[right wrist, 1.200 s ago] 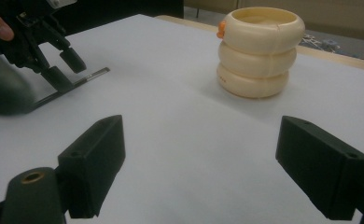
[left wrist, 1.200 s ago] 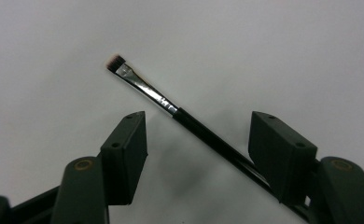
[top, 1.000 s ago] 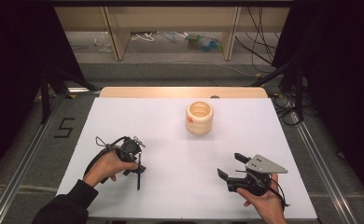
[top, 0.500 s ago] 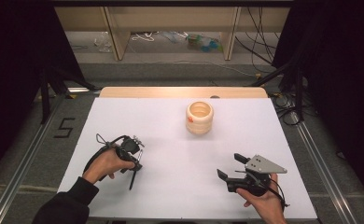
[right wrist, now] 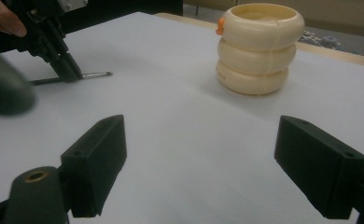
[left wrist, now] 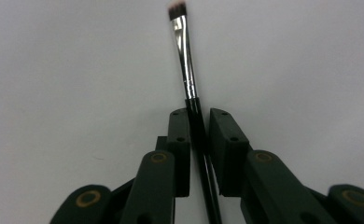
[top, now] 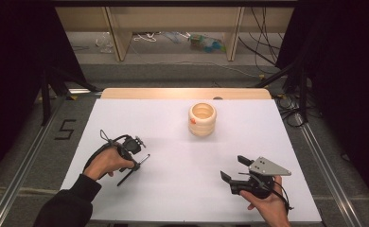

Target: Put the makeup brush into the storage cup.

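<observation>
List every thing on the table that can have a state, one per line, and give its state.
Left tool: jaws just closed, shut on the brush.
Brush: lying flat on the table, gripped at its handle.
Right tool: open, holding nothing.
Ribbed cream pot: upright, open-topped, standing alone.

Only the ribbed cup [top: 202, 119] interrupts open table [top: 173, 189]

This looks like a lab room set up for filming tests. A white tabletop [top: 173, 123] stands in the middle of the frame, with dark curtains [top: 12, 71] hanging at the left and right edges. Metal rails [top: 26, 165] run along the grey floor [top: 163, 75] beside it, and a number five [top: 65, 128] is marked on the floor at the left. Loose cables [top: 267, 42] and wooden legs [top: 118, 33] show at the top.
</observation>
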`<action>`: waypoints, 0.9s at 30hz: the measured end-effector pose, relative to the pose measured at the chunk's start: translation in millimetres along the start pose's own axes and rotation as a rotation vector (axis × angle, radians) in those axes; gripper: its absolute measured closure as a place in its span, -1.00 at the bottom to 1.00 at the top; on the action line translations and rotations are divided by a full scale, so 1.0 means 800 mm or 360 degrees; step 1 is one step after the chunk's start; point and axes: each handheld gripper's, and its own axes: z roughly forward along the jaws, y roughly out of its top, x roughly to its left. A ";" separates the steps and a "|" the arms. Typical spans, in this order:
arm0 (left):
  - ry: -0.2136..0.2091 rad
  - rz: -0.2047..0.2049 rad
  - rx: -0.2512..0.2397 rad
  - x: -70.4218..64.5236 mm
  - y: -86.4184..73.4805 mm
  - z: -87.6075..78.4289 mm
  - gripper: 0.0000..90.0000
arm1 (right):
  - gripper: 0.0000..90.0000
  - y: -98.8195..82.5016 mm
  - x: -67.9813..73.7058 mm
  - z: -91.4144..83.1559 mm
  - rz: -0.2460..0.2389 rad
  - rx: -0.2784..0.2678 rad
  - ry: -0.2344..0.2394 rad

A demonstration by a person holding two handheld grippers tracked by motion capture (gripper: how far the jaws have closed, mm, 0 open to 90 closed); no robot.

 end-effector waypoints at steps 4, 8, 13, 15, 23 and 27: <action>0.0008 0.0024 0.0023 -0.001 0.004 0.001 0.82 | -0.60 0.000 0.000 0.000 0.0000 -0.0001 0.0004; 0.0020 0.0053 0.0049 -0.002 0.006 0.001 0.82 | -0.60 0.000 0.000 0.000 -0.0001 0.0000 0.0005; 0.0046 0.0106 0.0078 -0.005 0.010 0.001 0.84 | -0.60 0.000 -0.001 0.001 -0.0029 -0.0023 -0.0002; 0.0048 0.0121 0.0075 -0.006 0.010 0.002 0.85 | -0.59 0.000 -0.001 0.001 -0.0030 -0.0019 -0.0001; 0.0028 0.0214 0.0085 -0.004 0.011 0.001 0.86 | -0.59 0.000 -0.002 0.001 -0.0022 -0.0021 0.0003; 0.0018 0.0247 0.0058 -0.003 0.010 -0.001 0.86 | -0.58 0.001 -0.001 0.000 -0.0023 -0.0022 0.0003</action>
